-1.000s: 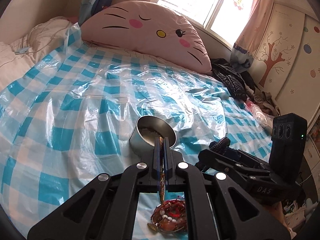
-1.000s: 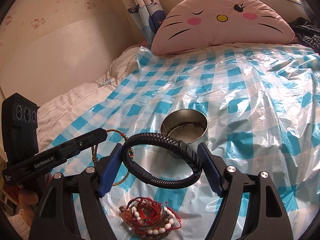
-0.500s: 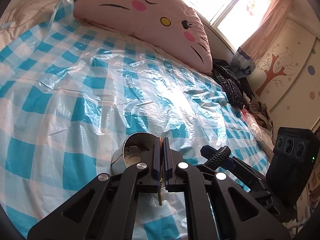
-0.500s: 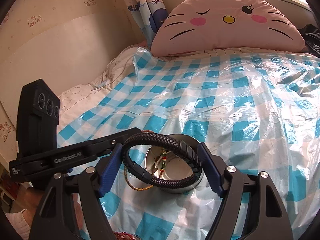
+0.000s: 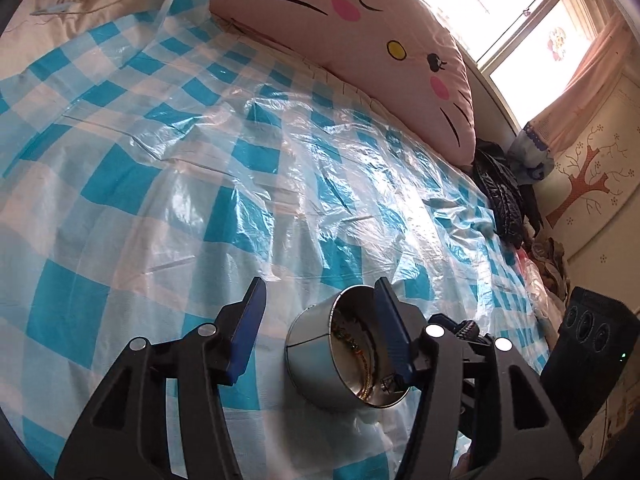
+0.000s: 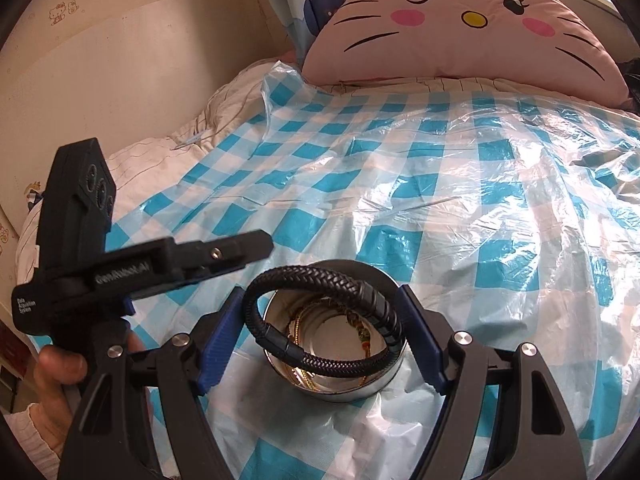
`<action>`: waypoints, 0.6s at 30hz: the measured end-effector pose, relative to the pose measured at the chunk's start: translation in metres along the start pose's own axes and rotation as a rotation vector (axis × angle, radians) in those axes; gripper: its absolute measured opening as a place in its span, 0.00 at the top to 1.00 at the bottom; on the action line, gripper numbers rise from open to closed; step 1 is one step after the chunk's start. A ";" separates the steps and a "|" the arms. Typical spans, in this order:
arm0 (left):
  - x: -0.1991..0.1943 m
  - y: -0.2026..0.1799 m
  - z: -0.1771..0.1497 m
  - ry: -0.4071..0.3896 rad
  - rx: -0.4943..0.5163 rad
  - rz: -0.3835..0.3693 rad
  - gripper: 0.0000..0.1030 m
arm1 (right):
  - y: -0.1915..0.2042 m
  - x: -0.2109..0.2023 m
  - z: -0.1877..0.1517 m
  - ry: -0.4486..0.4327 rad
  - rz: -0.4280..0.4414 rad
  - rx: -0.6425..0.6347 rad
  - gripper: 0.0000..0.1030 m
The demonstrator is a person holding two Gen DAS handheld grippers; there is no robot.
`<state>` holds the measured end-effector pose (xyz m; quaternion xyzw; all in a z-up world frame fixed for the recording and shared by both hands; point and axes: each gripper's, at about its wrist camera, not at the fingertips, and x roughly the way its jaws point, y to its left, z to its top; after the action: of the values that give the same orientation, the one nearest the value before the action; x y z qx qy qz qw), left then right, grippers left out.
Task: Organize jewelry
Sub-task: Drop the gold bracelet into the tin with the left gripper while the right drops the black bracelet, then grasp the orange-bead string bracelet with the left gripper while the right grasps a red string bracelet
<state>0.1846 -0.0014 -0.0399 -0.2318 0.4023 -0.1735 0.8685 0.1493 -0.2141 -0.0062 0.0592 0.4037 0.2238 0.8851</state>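
The left gripper (image 5: 318,330) has its jaws opening, spread well apart with nothing pinched between them; the round metal tin (image 5: 320,354) sits in the gap, nearer the right-hand blue pad, which overlaps the tin's rim in this view. Whether that pad touches the rim cannot be told. Inside the tin lies a thin beaded cord bracelet (image 5: 354,346) with gold and green beads, curled against the shiny wall.

The right gripper (image 6: 322,326) stands wide, its ribbed blue pads pressed on the two sides of a black braided leather bracelet (image 6: 320,316), which it holds as a hoop just above the tin's (image 6: 340,390) mouth. The bracelet is thick, woven in a plait, with a smooth ringed clasp section at about 3 o'clock on the hoop. Below it, in the polished steel tin, coils the gold-toned cord bracelet (image 6: 304,320).

From the right wrist view, the left gripper's (image 6: 262,246) black arm reaches in from 9 o'clock, held by a person's hand (image 6: 56,380) with a pale knitted sleeve at the wrist.

The tin rests on a glossy, crinkled plastic sheet (image 6: 460,216) in blue and white checks spread over the bed. At 12 o'clock leans a soft pink cat-face cushion (image 6: 460,28).
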 end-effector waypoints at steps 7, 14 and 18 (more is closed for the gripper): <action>-0.022 -0.003 -0.003 -0.045 0.029 0.050 0.39 | -0.002 0.020 0.000 0.054 -0.022 0.016 0.19; -0.037 -0.008 -0.013 -0.041 0.057 0.065 0.34 | -0.012 -0.022 -0.011 -0.012 -0.092 0.079 0.15; -0.054 -0.008 -0.033 -0.014 0.090 0.083 0.34 | -0.015 -0.058 -0.021 -0.068 -0.153 0.112 0.14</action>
<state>0.1244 0.0097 -0.0211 -0.1766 0.3973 -0.1538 0.8873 0.1052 -0.2545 0.0157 0.0851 0.3885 0.1306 0.9082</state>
